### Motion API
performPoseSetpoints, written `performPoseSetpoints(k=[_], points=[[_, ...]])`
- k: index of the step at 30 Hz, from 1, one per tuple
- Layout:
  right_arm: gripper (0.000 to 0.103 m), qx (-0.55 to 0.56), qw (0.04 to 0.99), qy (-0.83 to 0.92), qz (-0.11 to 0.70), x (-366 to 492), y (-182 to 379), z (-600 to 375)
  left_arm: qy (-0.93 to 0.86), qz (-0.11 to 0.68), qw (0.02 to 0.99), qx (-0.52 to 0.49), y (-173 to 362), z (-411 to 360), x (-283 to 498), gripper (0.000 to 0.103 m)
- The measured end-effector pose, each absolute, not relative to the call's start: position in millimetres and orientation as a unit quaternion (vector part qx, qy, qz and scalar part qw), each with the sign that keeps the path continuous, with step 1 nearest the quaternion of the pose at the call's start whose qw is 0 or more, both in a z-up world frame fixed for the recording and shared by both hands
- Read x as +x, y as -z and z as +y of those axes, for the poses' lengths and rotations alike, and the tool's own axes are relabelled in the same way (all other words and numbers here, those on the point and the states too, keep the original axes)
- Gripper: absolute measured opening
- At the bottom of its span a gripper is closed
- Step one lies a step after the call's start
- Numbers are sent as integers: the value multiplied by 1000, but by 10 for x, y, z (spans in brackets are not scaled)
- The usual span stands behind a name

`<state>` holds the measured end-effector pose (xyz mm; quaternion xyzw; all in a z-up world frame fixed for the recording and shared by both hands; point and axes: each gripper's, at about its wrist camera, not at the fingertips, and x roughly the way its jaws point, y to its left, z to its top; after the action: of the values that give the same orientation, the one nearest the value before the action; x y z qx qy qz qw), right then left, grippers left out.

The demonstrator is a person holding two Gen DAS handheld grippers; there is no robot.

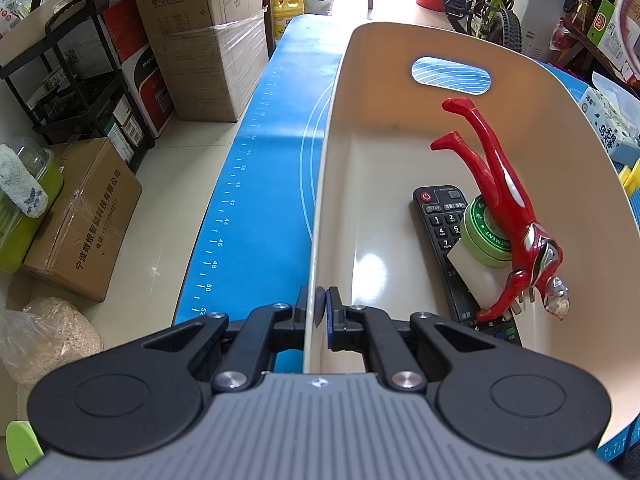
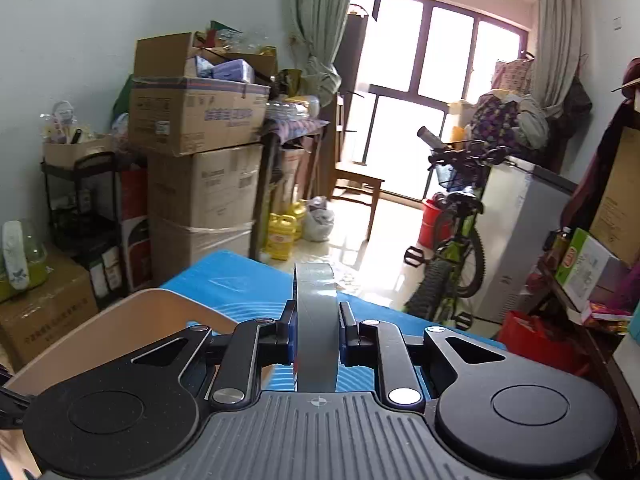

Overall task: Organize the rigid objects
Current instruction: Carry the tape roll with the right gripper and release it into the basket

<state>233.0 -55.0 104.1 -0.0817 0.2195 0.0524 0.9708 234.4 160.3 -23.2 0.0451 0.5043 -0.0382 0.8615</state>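
Observation:
A beige plastic bin [image 1: 400, 80] stands on a blue mat [image 1: 272, 128]. Inside it lie a black remote control [image 1: 442, 220], a green round tin [image 1: 486, 236], a white block [image 1: 474, 276] and a red toy figure [image 1: 504, 200] leaning head down. My left gripper [image 1: 320, 306] is shut on the bin's left wall at its rim. My right gripper [image 2: 316, 324] is shut on a grey tape roll [image 2: 316, 320] held on edge above the mat, to the right of the bin [image 2: 120, 320].
Stacked cardboard boxes [image 2: 200, 160] and a black rack [image 1: 80, 80] stand left of the table. A bicycle [image 2: 452, 248] and a white cabinet [image 2: 524, 232] stand at the right. A tissue pack [image 1: 612, 124] lies right of the bin.

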Motion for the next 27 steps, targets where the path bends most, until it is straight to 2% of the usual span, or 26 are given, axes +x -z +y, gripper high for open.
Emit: performPoseSetpoints(k=[16, 25, 27], points=[[29, -9, 923, -140, 358, 2545, -208, 320, 38, 504, 862, 44, 222, 1578, 2345, 8], [29, -30, 920, -140, 364, 2553, -182, 446, 38, 504, 862, 44, 221, 1557, 2345, 8], [34, -29, 921, -141, 361, 2530, -198, 423, 38, 504, 862, 44, 221, 1558, 2346, 8]])
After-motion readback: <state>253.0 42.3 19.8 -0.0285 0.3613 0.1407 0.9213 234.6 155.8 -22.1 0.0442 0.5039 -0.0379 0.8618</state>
